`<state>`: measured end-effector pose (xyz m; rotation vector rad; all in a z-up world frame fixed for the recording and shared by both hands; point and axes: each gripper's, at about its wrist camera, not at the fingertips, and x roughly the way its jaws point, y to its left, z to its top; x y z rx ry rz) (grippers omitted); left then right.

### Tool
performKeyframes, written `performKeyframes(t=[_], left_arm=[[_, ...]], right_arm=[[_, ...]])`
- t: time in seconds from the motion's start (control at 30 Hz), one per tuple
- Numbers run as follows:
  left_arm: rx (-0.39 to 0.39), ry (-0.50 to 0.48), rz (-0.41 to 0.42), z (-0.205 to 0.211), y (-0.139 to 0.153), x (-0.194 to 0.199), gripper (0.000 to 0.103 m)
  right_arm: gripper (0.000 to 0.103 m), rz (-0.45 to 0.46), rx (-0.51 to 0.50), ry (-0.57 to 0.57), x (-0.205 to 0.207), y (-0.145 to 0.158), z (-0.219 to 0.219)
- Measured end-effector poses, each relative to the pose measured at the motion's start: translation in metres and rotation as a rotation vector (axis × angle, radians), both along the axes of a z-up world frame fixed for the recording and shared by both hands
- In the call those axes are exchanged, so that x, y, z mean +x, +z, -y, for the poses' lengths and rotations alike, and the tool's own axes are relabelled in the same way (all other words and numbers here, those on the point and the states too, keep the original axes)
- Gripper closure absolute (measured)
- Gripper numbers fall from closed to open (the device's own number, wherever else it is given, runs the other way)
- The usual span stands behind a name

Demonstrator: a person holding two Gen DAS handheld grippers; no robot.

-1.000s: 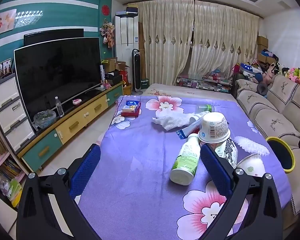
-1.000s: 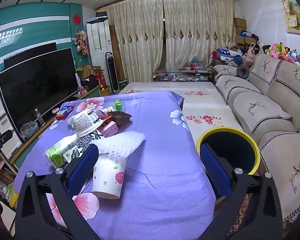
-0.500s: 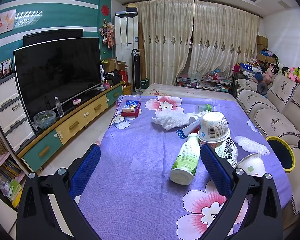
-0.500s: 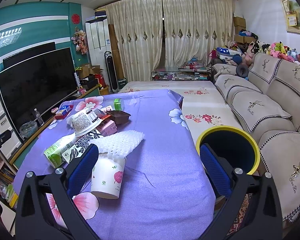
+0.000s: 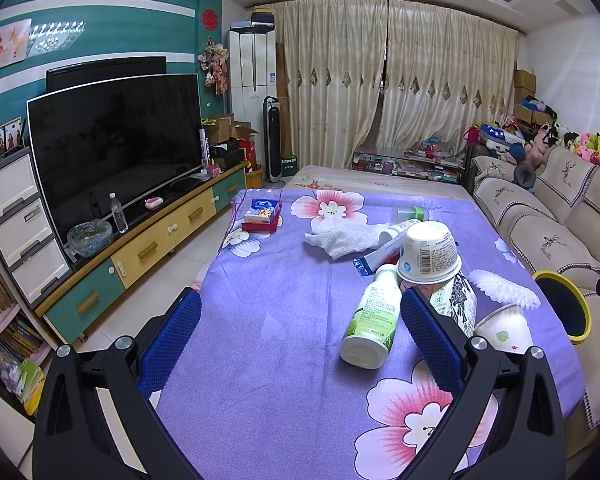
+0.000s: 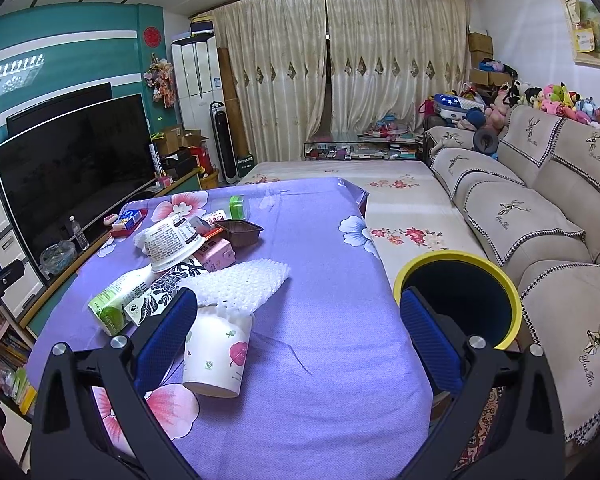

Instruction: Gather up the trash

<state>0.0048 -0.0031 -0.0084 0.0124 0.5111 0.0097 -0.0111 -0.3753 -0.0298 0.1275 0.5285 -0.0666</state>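
Observation:
A pile of trash lies on the purple flowered tablecloth [image 5: 260, 280]: a green-and-white bottle [image 5: 374, 316] on its side, an upturned white tub [image 5: 428, 252], a black-and-white carton [image 5: 458, 300], white foam netting [image 5: 502, 286], a paper cup [image 6: 218, 354] and a crumpled white cloth [image 5: 342, 240]. My left gripper [image 5: 300, 336] is open above the cloth, left of the bottle, holding nothing. My right gripper [image 6: 298, 336] is open too, its left finger close to the paper cup. The yellow-rimmed dark bin [image 6: 460, 300] stands off the table's right edge.
A TV [image 5: 116, 148] on a low cabinet [image 5: 148, 248] runs along the left. A sofa [image 6: 540, 208] lines the right, a flowered daybed [image 6: 400, 196] lies beyond the table. A tissue box [image 5: 262, 212], brown tray [image 6: 240, 232] and pink box [image 6: 216, 252] also sit on the table.
The right wrist view has shifted slightly toward the table, so the paper cup sits a little closer to the left finger. The left view is unchanged.

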Motion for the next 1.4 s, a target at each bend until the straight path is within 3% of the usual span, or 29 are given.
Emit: performKeyframes(t=[1.4], left_arm=[[0.003,-0.002,-0.012,-0.0023,-0.0071,-0.0005,0.005]], right_arm=[[0.006,-0.004,0.002,0.005,0.001,-0.0037,-0.0035]])
